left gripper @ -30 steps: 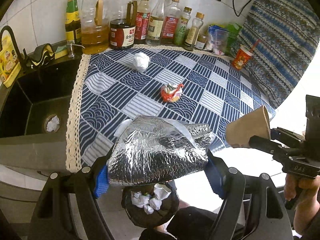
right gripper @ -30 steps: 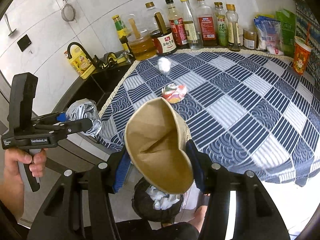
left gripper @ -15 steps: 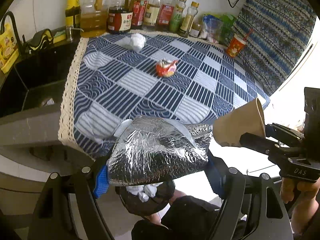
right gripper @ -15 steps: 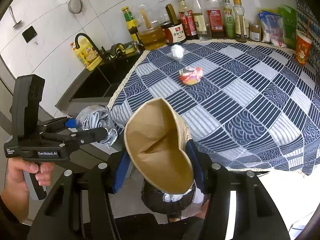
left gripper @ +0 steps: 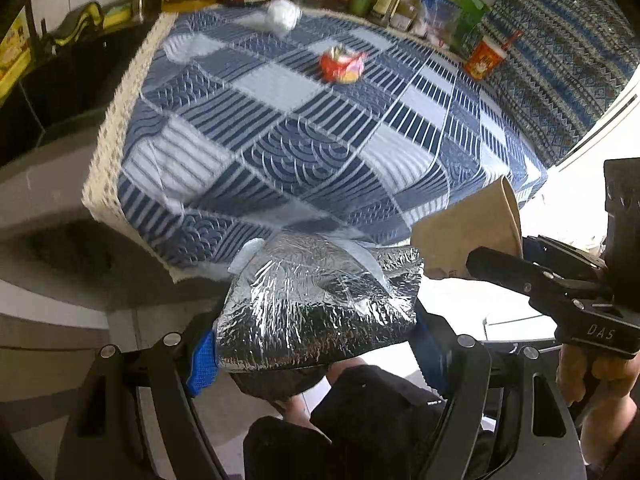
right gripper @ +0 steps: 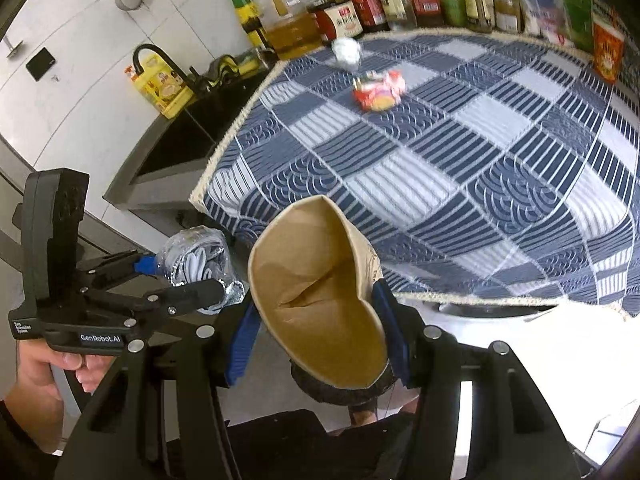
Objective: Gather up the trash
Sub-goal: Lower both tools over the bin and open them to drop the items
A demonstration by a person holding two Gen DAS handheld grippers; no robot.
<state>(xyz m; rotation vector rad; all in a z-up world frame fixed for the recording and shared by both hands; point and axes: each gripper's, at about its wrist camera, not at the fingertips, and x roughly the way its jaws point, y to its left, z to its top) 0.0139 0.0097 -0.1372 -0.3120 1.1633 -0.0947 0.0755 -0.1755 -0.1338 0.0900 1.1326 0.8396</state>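
My left gripper [left gripper: 316, 340] is shut on a crumpled silver foil bag [left gripper: 320, 300], held off the table's near edge. In the right wrist view the same bag [right gripper: 198, 260] shows at the left. My right gripper [right gripper: 316, 328] is shut on a squashed brown paper cup [right gripper: 320, 288], also seen in the left wrist view as the cup [left gripper: 468, 236]. Below both hangs a dark trash bin [left gripper: 272, 384], mostly hidden by the bag; a sliver of the bin [right gripper: 340, 392] shows under the cup. On the blue checked tablecloth [left gripper: 304, 132] lie a red crumpled wrapper [left gripper: 342, 66] and a white paper ball [left gripper: 282, 16].
Bottles [right gripper: 372, 0] line the back wall, with snack packets [right gripper: 560, 4] and a red paper cup [left gripper: 486, 58] at the right. A dark sink [right gripper: 184, 136] with a yellow bottle [right gripper: 162, 86] sits left of the table. A person's legs [left gripper: 360, 420] are below.
Both grippers have sunk and drawn back from the table, still holding the foil bag and the paper cup. The bin's contents have slipped out of sight behind them.
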